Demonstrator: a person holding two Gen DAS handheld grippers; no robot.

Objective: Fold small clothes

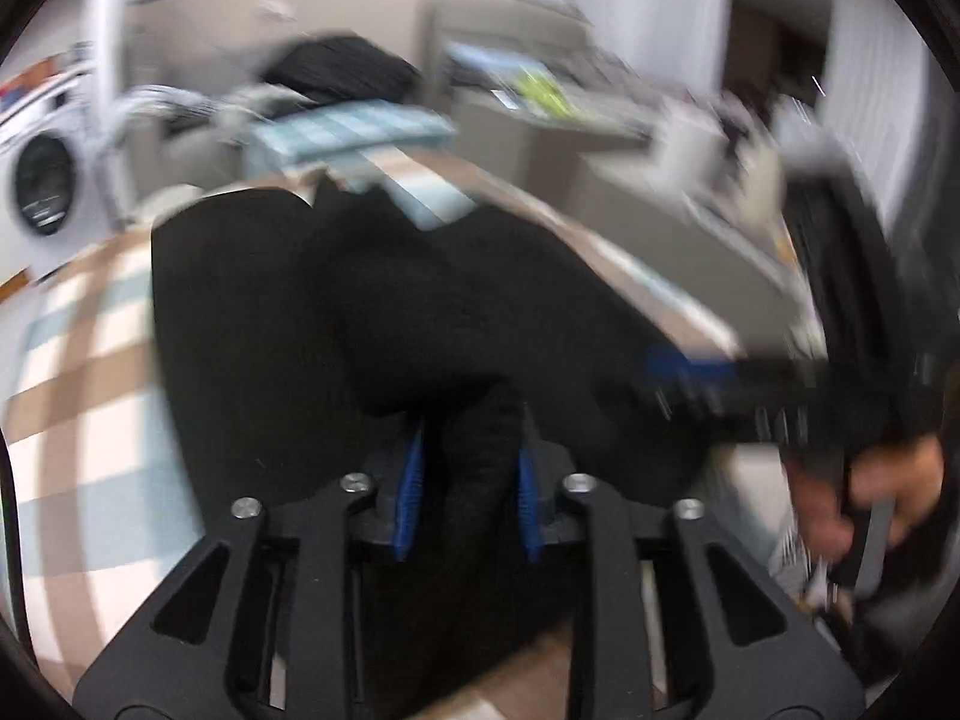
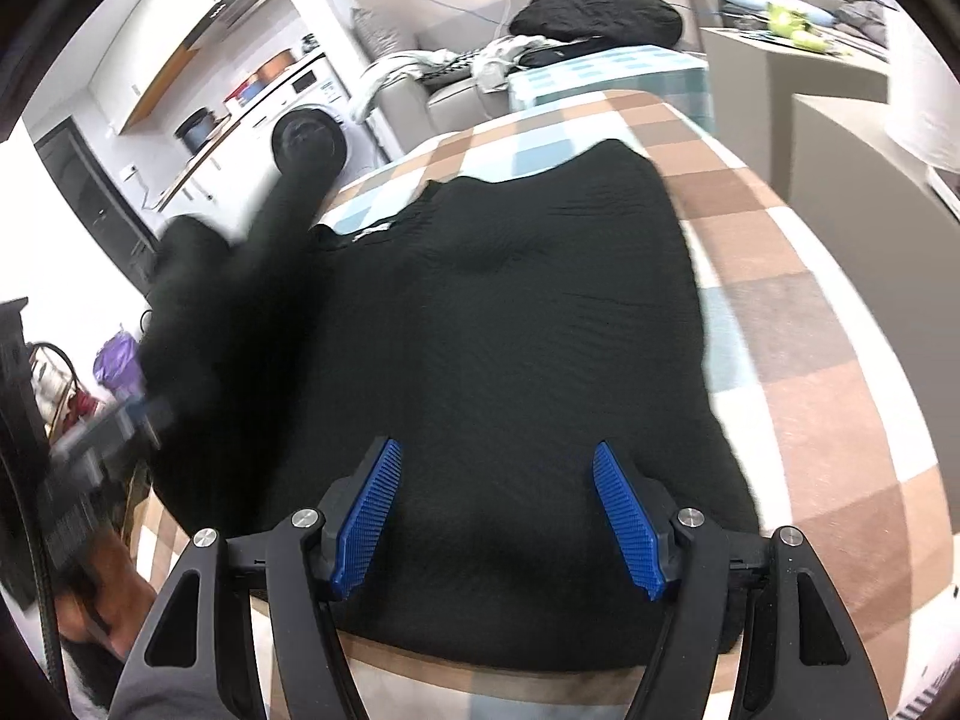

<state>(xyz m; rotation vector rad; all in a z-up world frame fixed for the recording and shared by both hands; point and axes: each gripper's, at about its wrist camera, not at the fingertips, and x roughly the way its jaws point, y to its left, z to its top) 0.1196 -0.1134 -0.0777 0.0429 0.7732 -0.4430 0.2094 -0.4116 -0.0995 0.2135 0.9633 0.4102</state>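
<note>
A black garment (image 2: 510,312) lies spread on a checkered brown, white and blue cloth (image 2: 810,360). My left gripper (image 1: 471,468) is shut on a bunched fold of the black garment (image 1: 360,312) and holds it lifted; that view is blurred by motion. In the right wrist view the lifted part rises as a dark column (image 2: 258,276) at the left, with my left gripper (image 2: 120,420) blurred under it. My right gripper (image 2: 498,516) is open, its blue pads (image 2: 624,510) apart just above the garment's near edge. It shows in the left wrist view (image 1: 690,372) at the right.
A washing machine (image 2: 312,138) stands at the back left. A pile of black and light clothes (image 2: 594,9) lies on a sofa behind the table. A folded blue checkered cloth (image 1: 354,132) lies at the far end. A beige counter (image 2: 792,60) is at the right.
</note>
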